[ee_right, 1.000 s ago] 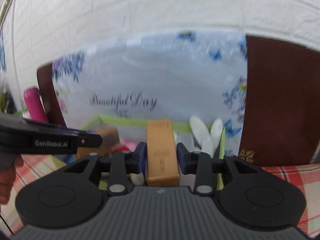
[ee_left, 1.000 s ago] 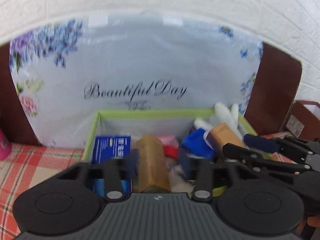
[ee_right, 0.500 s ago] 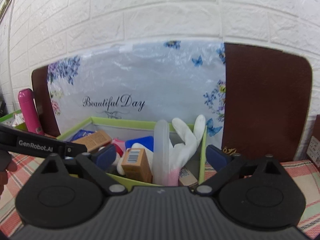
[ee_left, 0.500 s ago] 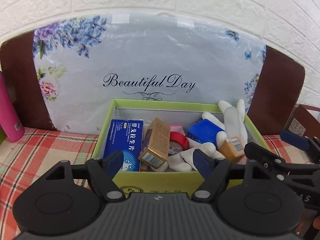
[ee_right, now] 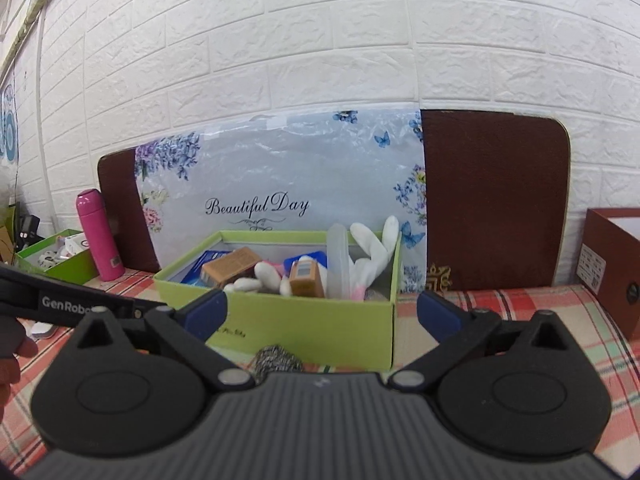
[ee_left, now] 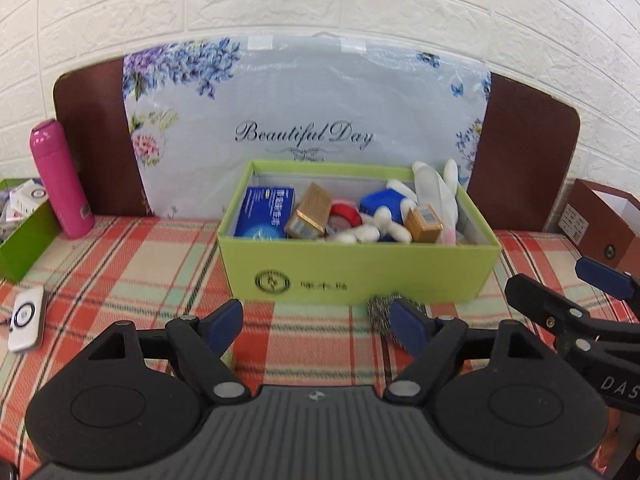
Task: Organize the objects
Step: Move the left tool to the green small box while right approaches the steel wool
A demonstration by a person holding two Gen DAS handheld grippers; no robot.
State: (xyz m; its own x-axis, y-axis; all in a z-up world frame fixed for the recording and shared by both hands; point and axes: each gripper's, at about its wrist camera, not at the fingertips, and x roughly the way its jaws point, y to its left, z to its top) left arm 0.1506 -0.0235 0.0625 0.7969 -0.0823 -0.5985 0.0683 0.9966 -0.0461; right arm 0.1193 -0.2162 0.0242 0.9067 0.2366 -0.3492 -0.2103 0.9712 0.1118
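A green box [ee_left: 360, 268] stands on the plaid cloth, also in the right wrist view [ee_right: 304, 324]. It holds a blue medicine box [ee_left: 266, 212], a tan box [ee_left: 312, 212], red tape [ee_left: 346, 216], white gloves [ee_left: 432, 184] and a small orange box [ee_left: 424, 224]. A steel wool ball [ee_left: 380, 310] lies in front of the box, also in the right wrist view [ee_right: 276, 360]. My left gripper [ee_left: 318, 326] is open and empty, short of the box. My right gripper [ee_right: 322, 314] is open and empty, also in the left wrist view [ee_left: 560, 300].
A pink bottle [ee_left: 60, 180] and a second green box [ee_left: 28, 236] stand at the left. A white device [ee_left: 26, 318] lies on the cloth at the left. A brown box [ee_left: 600, 220] stands at the right. A floral bag [ee_left: 304, 120] leans on the brown board behind.
Both grippers opened and pulled back from the green box. The right let go of the small orange box and the left let go of the tan box; both now lie inside.
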